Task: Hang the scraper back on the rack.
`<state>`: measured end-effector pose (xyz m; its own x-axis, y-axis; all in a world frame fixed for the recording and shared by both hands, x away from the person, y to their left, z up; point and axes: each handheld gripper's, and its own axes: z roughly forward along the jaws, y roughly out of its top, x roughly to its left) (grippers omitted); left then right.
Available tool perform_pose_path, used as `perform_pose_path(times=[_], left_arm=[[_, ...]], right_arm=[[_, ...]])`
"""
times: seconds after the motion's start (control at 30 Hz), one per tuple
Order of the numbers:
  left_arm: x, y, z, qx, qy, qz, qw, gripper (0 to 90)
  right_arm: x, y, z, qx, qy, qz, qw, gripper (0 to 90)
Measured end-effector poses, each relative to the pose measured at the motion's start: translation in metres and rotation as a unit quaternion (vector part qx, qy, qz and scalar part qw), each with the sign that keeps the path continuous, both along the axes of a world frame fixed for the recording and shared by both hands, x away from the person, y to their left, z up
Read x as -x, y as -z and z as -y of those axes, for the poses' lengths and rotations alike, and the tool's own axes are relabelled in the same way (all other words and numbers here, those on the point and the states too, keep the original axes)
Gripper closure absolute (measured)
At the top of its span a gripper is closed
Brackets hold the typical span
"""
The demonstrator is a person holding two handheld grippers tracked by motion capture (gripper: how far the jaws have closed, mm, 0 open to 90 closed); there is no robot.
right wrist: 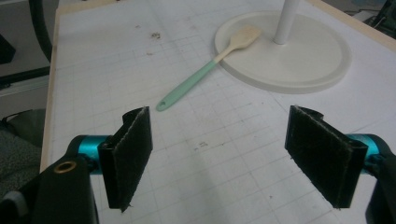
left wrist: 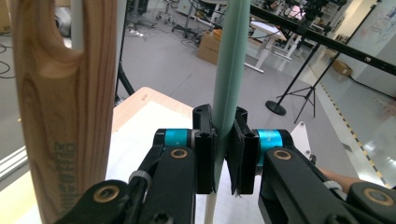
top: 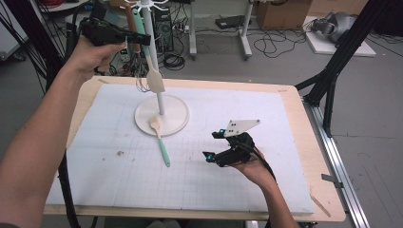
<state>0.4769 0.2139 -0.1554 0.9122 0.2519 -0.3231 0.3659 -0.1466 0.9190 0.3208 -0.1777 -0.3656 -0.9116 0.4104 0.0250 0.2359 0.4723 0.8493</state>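
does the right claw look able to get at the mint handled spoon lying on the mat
Probably yes: the right claw stands open, and bare mat lies between it and the spoon, whose handle lies flat and free.

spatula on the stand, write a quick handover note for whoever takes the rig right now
Left tool: shut on the mint handle of the hanging spatula, held up at the hooks of the stand.
Right tool: open, nothing between the pads, low over the white mat.
Wooden utensil hangs beside the spatula.
Second spatula lies on the mat, head resting on the stand's base.
Done: nothing clearly finished; I cannot tell whether the held spatula sits on a hook.
Left: settle the held spatula, then deal with the one on the mat.
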Motion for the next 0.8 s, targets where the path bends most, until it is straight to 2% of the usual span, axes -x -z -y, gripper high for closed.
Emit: perform_pose_path(times=[0.17,0.5,0.8], left_arm=[[-0.001,0.001,0.000,-0.004,-0.016,0.001,0.9999,81.5],[0.007,-0.003,-0.003,-0.031,-0.044,0.035,0.9979,75.2],[0.011,-0.005,-0.003,-0.042,-0.057,0.042,0.9966,72.6]], right_arm=[[0.000,0.000,0.000,0.001,-0.003,-0.001,1.0000,22.0],[0.001,-0.001,-0.002,0.000,-0.006,0.002,1.0000,22.0],[0.001,-0.003,-0.003,-0.003,-0.009,0.004,0.9999,22.0]])
